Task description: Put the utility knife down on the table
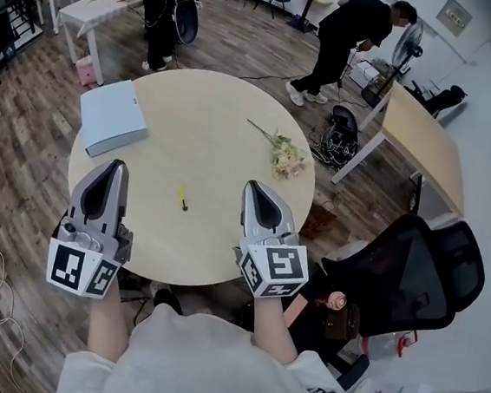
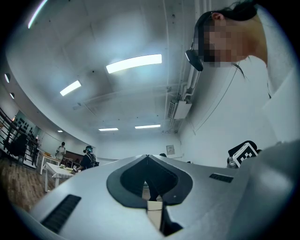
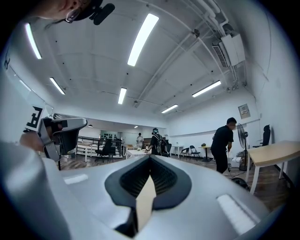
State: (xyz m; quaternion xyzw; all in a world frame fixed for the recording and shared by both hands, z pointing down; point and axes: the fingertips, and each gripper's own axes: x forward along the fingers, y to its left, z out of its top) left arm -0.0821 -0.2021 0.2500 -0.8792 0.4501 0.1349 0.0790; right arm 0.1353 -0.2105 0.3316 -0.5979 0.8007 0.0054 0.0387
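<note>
Round pale surface point(image 1: 210, 118) fills the middle of the head view. The utility knife point(image 1: 183, 197), small and yellow, lies flat on it just below the centre of the frame, in the open stretch between the two grippers and touching neither. Left gripper point(image 1: 116, 166) is at lower left, over the near edge of the surface. Its own view shows the fingers point(image 2: 136, 161) pressed together at the tips with nothing pinched, only room and ceiling beyond. Right gripper point(image 1: 253, 186) is at lower centre-right. Its fingers point(image 3: 161, 161) are likewise pressed together and empty, and that view looks out level across the room. The knife appears in neither gripper view. Also on the surface are a light blue binder point(image 1: 113, 116) at upper left and a bunch of dried flowers point(image 1: 285, 156) at upper right, both well apart from the knife. A black office chair point(image 1: 421, 271) sits off the surface at lower right. Judgement: the put-down looks complete, since the knife rests free on the surface and neither gripper holds anything. Nothing seems left beyond keeping the grippers clear of it.
</note>
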